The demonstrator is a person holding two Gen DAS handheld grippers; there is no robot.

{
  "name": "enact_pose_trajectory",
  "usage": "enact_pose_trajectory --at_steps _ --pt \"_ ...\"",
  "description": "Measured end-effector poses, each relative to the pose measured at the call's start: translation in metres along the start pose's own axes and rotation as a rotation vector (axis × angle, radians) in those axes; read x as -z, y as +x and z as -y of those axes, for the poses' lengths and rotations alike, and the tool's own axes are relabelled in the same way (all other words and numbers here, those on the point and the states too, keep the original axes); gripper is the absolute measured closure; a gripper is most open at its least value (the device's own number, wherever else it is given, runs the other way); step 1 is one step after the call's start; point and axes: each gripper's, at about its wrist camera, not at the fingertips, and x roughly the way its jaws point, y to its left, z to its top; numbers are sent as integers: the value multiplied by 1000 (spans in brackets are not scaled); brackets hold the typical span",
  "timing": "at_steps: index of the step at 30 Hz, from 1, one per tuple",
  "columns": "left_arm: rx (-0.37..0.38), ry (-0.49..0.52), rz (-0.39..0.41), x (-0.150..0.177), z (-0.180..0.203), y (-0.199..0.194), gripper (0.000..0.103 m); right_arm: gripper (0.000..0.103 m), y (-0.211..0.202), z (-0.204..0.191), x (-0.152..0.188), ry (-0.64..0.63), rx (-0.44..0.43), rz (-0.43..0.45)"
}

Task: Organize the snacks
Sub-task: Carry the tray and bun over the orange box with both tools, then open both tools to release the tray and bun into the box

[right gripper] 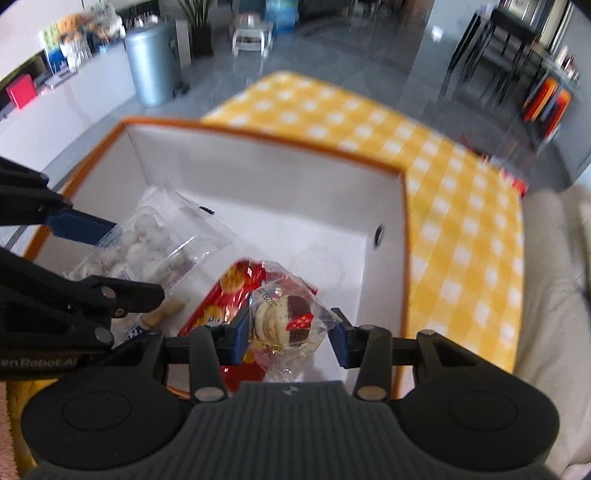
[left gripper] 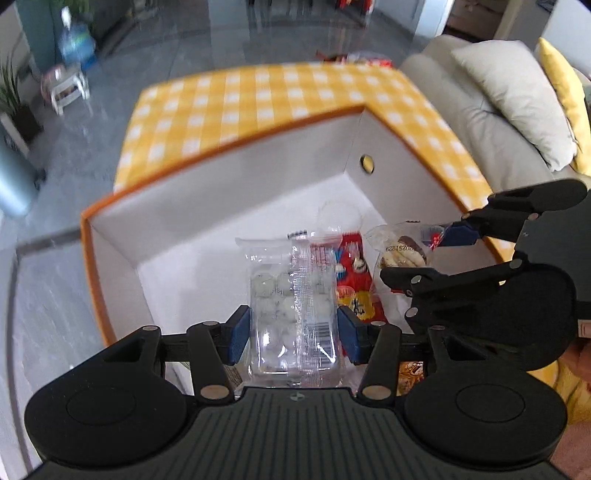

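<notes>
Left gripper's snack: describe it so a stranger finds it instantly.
Find the white box with the orange rim on the yellow checked cloth. Above it, the left gripper holds a clear packet of round white balls, unlike the red cracker bag beside it.

Home living room: cream sofa [left gripper: 461, 110] with cushions, checkered tablecloth [left gripper: 258, 107], potted plant [right gripper: 199, 22].
</notes>
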Motion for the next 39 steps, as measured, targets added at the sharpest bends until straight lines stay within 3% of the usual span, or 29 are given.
enact_pose_trajectory --at_steps 6,17,33,39 --pt "8 -41 -103 -3 -11 20 46 61 30 -1 -6 4 -53 -121" --pt "-42 -25 -166 -4 -14 44 46 61 61 -13 -9 -46 -50 -224" --pt "-88 5 -149 0 -12 34 41 57 45 -17 -10 -79 -31 -205" --pt "-119 36 -81 -2 -8 14 38 40 29 -20 -10 -107 -17 -180"
